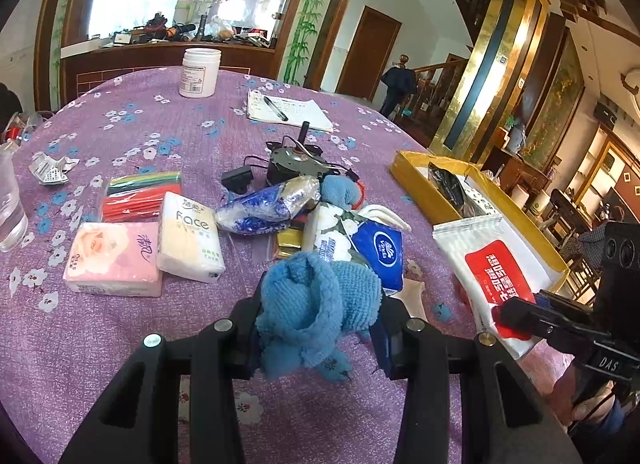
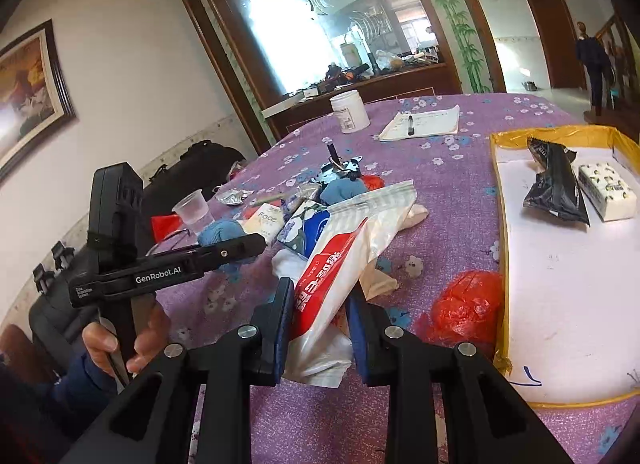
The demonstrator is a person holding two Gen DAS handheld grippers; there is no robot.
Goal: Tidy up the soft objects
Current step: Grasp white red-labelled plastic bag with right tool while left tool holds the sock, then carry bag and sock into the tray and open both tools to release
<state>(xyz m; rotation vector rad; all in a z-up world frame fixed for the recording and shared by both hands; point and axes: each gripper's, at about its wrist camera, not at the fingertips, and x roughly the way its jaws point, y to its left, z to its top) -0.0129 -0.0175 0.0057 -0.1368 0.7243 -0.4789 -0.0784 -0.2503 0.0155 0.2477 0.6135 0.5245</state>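
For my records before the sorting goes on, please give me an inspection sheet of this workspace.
Surface: round table under a purple flowered cloth.
Job's things: blue towel, white wipes pack, tissue packs; yellow-rimmed tray holds a black packet and one tissue pack.
Clutter: small motor, white jar, notepad with pen, plastic cup, red bag.
Grippers: left tongs shut on the blue towel; right tongs shut on the white wipes pack.
Cables: thin wires at the motor.
Surroundings: mirror, doorway, a person far off.
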